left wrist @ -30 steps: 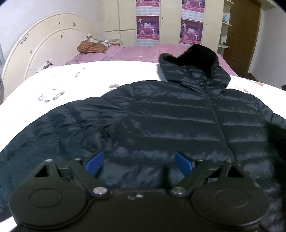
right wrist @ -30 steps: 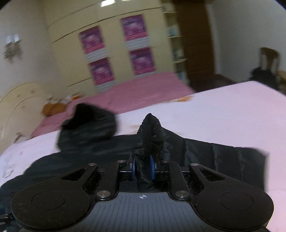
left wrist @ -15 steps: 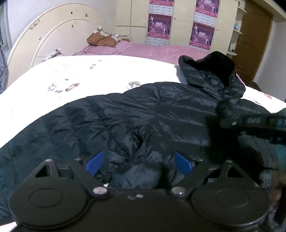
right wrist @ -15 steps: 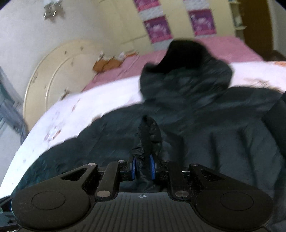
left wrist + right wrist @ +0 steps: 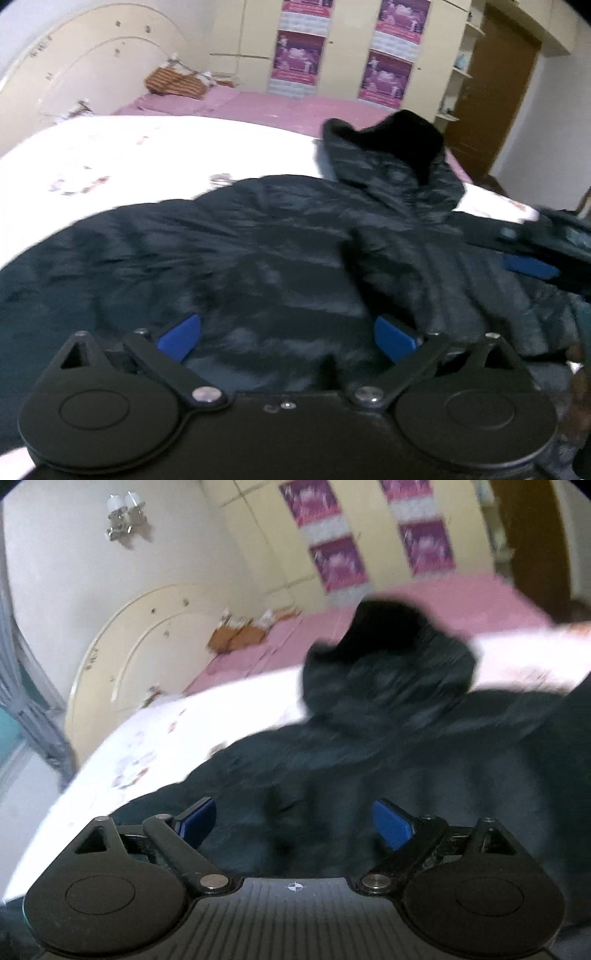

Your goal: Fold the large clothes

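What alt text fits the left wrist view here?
A dark hooded puffer jacket lies spread on a white bed, hood toward the far wardrobe. The left gripper hangs open over its lower part, and the right gripper shows blurred at the right edge.

One black hooded puffer jacket lies spread ahead of both grippers. Two grippers show: the left gripper and, to its right, the right gripper. Four pink posters hang on the wardrobe far ahead. One double wall lamp hangs up to the left of the right gripper.
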Motion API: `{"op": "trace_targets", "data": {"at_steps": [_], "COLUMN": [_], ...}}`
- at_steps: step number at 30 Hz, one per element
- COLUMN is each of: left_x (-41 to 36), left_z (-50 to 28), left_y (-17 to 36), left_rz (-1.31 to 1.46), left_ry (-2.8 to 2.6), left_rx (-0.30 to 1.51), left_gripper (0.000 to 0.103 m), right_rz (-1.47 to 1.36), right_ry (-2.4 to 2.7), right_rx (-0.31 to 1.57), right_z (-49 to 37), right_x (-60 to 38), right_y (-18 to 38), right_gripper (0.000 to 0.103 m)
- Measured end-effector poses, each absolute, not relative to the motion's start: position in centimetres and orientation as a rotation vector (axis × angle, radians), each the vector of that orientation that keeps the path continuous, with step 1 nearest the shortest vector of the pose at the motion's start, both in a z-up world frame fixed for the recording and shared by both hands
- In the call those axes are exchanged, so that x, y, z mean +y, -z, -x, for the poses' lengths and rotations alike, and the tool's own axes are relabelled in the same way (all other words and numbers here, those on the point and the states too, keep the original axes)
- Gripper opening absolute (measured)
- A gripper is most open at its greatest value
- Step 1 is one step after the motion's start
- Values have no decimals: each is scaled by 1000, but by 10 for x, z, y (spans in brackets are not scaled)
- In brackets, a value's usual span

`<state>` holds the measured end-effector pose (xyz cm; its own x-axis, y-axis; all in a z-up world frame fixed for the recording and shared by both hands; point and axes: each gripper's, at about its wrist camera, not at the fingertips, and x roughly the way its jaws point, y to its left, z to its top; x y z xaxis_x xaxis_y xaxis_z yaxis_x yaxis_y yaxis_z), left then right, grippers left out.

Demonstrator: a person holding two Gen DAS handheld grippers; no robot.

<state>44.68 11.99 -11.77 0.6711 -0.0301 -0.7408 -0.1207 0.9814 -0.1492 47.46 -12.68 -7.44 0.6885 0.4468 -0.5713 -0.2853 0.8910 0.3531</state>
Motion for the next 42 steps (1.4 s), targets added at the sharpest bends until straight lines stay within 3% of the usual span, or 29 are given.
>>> {"op": "trace_targets", "data": {"at_steps": [7, 9, 11, 13, 14, 16, 19, 21, 25, 27, 38, 41, 42], "left_x": [83, 76, 71, 75, 78, 82, 90, 98, 123, 133, 148, 145, 145], "left_z": [-486, -494, -502, -506, -507, -507, -504, -500, -491, -488, -494, -489, -487], "left_y": [133, 139, 149, 157, 160, 163, 159, 152, 142, 143, 171, 163, 160], "left_rz": [222, 215, 226, 286, 318, 333, 352, 342, 328, 314, 294, 274, 273], "left_ry": [23, 27, 53, 112, 134, 136, 148, 141, 90, 60, 19, -3, -7], "left_rx": [854, 852, 863, 851, 840, 831, 787, 756, 709, 708, 789, 767, 756], "left_gripper": [97, 91, 79, 56, 51, 32, 15, 9, 8, 8, 9, 22, 32], "right_rz": [-189, -179, -171, -181, -189, -197, -189, -172, -149, -141, -15, -19, -30], "right_ry": [-223, -173, -122, -72, -50, -10, 38, 56, 63, 56, 73, 69, 64], "right_rx": [646, 631, 617, 605, 601, 597, 597, 608, 649, 685, 852, 846, 826], "right_z": [-452, -448, -446, -445, -445, -448, -451, -456, -465, -469, -490, -489, -488], "right_x": [-198, -213, -228, -243, -250, -264, -279, -284, -287, -286, -283, -283, -283], "right_y": [61, 60, 63, 65, 66, 70, 76, 81, 97, 106, 167, 156, 149], "right_gripper": [91, 91, 91, 91, 91, 91, 91, 90, 90, 63, 63, 63, 63]}}
